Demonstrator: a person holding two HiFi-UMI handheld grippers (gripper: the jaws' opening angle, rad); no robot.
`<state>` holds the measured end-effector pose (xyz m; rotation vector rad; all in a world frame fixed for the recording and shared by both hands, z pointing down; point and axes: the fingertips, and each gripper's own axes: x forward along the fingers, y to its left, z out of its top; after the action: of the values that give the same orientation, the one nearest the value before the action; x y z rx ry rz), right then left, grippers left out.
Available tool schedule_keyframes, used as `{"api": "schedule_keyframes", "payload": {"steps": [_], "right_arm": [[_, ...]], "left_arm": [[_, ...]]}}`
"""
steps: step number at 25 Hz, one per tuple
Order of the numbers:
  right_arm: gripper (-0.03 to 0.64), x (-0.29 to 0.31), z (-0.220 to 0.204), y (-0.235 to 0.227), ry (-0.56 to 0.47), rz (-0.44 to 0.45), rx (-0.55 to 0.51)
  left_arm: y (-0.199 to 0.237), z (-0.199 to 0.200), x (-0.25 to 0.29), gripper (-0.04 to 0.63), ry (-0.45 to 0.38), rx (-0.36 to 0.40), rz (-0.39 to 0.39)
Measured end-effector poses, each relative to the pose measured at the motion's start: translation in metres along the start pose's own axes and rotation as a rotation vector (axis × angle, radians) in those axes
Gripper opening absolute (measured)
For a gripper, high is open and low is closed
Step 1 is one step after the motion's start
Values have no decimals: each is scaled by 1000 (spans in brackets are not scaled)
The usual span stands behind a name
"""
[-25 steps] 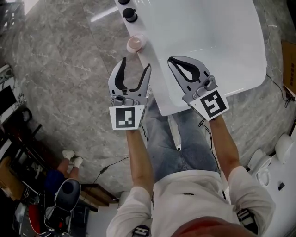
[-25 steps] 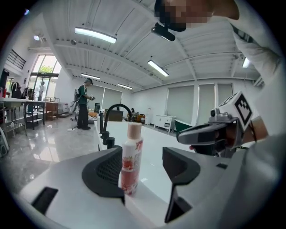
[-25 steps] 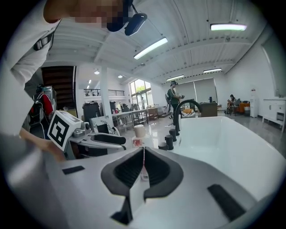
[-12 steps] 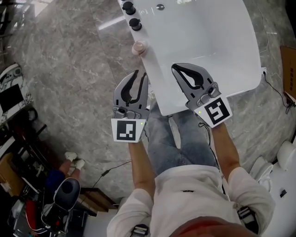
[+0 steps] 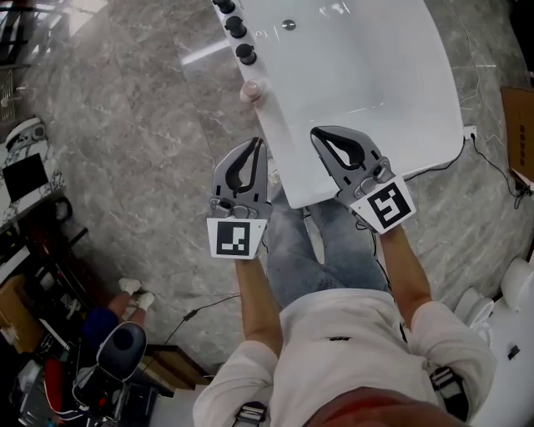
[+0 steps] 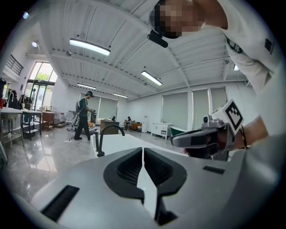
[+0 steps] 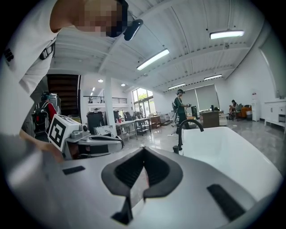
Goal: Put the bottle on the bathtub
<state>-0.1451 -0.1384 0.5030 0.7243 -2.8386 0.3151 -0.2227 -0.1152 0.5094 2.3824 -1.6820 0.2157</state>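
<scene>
A small pink bottle [image 5: 250,92], seen from above, stands on the left rim of the white bathtub [image 5: 375,75], just below the black tap knobs. My left gripper [image 5: 257,142] hangs shut and empty beside the tub's near left corner, a short way below the bottle. Over the tub's near end, my right gripper [image 5: 318,133] is also shut and empty. The left gripper view shows shut jaws and the tub [image 6: 123,142] beyond; the right gripper view shows the tub [image 7: 228,152]. Neither gripper view shows the bottle.
Black knobs [image 5: 246,54] and a drain [image 5: 289,25] sit at the tub's far end, with an arched black faucet [image 7: 185,129]. Grey marble floor [image 5: 125,142] surrounds the tub. A cable [image 5: 488,142] and box [image 5: 521,125] lie right; another person [image 6: 84,115] walks far off.
The left gripper's jaws went from open to shut. Both grippers drew back from the bottle toward the tub's near end; the bottle stays on the rim.
</scene>
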Motion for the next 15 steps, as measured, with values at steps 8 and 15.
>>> {"api": "schedule_keyframes", "payload": {"steps": [8, 15], "right_arm": [[-6, -2, 5, 1, 17, 5, -5], [-6, 0, 5, 3, 49, 13, -8]], "left_arm": [[-7, 5, 0, 14, 7, -16, -13], [-9, 7, 2, 14, 14, -13, -32]]}}
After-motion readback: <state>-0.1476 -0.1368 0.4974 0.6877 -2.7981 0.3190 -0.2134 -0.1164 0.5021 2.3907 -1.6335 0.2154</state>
